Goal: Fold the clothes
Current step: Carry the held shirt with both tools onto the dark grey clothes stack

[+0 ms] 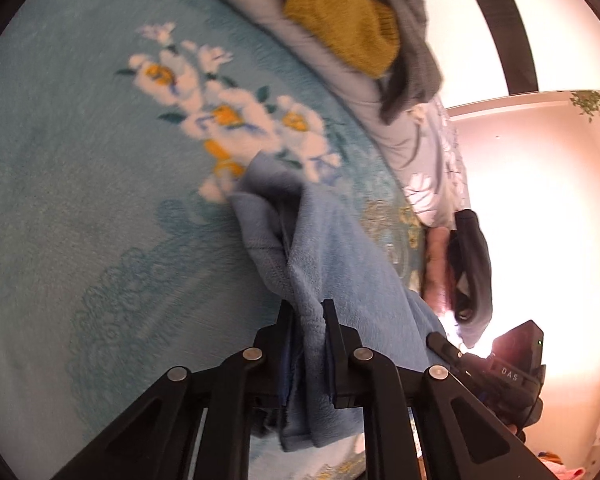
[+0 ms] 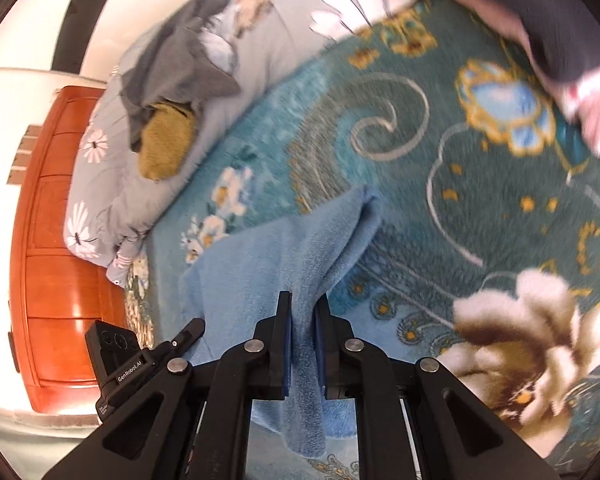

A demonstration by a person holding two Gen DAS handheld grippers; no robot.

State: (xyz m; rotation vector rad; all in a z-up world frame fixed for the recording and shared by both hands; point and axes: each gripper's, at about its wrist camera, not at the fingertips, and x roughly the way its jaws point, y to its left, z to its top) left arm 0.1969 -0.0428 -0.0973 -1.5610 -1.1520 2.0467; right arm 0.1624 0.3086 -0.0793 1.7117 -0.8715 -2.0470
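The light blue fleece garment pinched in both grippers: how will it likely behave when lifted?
Probably floppy: the light blue fleece garment already sags and bunches between the left gripper and right gripper. Its fuzzy nap likely grips the pads rather than slipping.

The light blue fleece garment (image 1: 320, 248) fills the frame's centre over a teal blanket (image 1: 80, 200) patterned with white-and-orange flowers. Upper frame: a mustard knit (image 1: 340, 20), dark grey cloth (image 1: 412, 52), and grey floral duvet (image 2: 172, 160).
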